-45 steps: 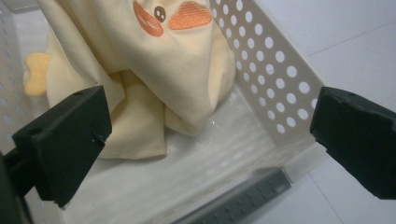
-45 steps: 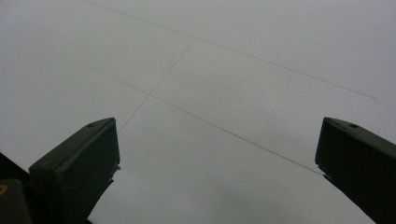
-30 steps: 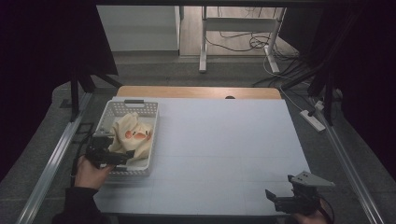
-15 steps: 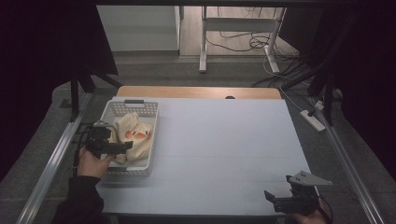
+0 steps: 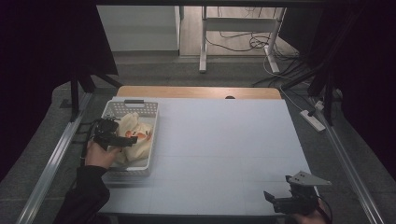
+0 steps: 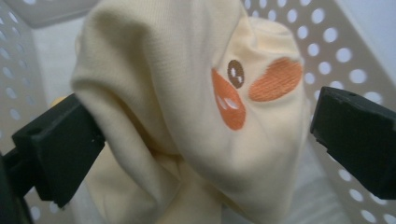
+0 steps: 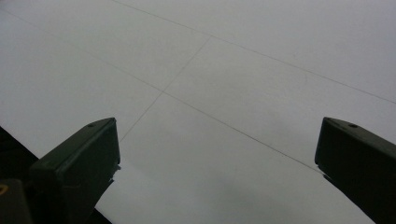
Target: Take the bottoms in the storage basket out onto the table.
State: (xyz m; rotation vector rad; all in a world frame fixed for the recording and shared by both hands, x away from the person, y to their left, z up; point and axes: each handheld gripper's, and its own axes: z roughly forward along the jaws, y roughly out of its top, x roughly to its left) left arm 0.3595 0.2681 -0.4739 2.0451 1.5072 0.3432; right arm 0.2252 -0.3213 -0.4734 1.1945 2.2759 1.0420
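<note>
Cream-yellow cloth (image 5: 133,135) sits bunched in the white perforated basket (image 5: 154,122) at the left side of the pale table (image 5: 224,149), seen from the high view. The basket is a rectangular plastic tray with rows of round holes and a dark handle at its far end. The left gripper (image 5: 127,138), black and blocky, hovers over the basket with its tips right at the cloth, the person's left hand (image 5: 99,154) wrapped around it. Down at the table's near right corner, the right gripper (image 5: 273,201) carries its grey three-cornered plate and rests well apart from the basket.

Over to the left gripper view: the cloth (image 6: 196,116) is a soft, finely ribbed knit, folded into a rounded lump, with orange stitched patches and a small brown embroidered oval. The left gripper (image 6: 205,144) has its jaws spread wide, one on each side of the lump, the left jaw touching fabric, the right jaw just clear. Perforated basket wall (image 6: 345,56) curves behind.

Now the right gripper view: the right gripper (image 7: 217,158) is spread open over smooth, matte table surface (image 7: 233,70) crossed by thin seam lines, nothing between its jaws.
</note>
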